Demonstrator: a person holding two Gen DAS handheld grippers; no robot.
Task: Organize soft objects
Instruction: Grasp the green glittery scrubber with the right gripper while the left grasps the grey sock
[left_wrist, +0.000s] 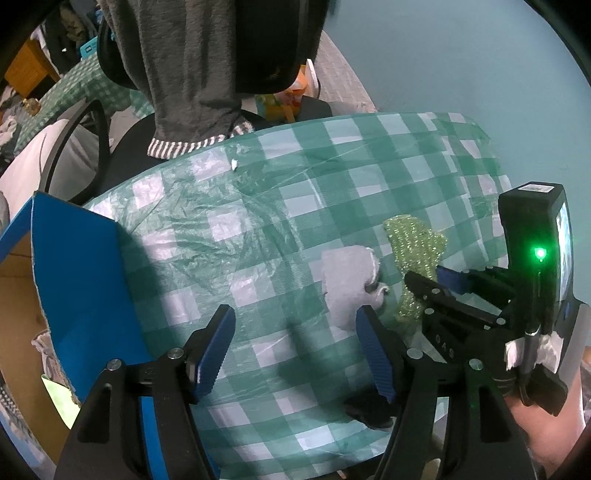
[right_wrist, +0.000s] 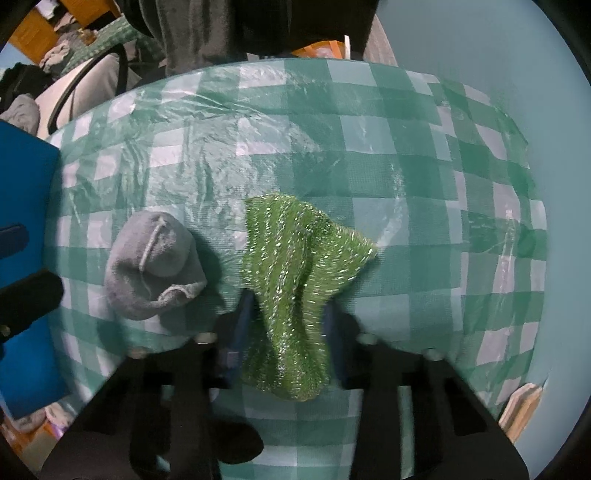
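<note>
On the green-checked tablecloth (right_wrist: 332, 122), your right gripper (right_wrist: 286, 314) is clamped on the sparkly green cloth (right_wrist: 295, 258), which bunches between the blue pads and fans out forward over the tablecloth. Your left gripper (left_wrist: 295, 332) hovers above the same tablecloth with its jaws spread wide and nothing between them; the balled grey sock (right_wrist: 155, 258) lies on the tablecloth just left of the green cloth, apart from it. Left of the sock, a blue box (left_wrist: 85, 266) stands at the tablecloth's edge.
</note>
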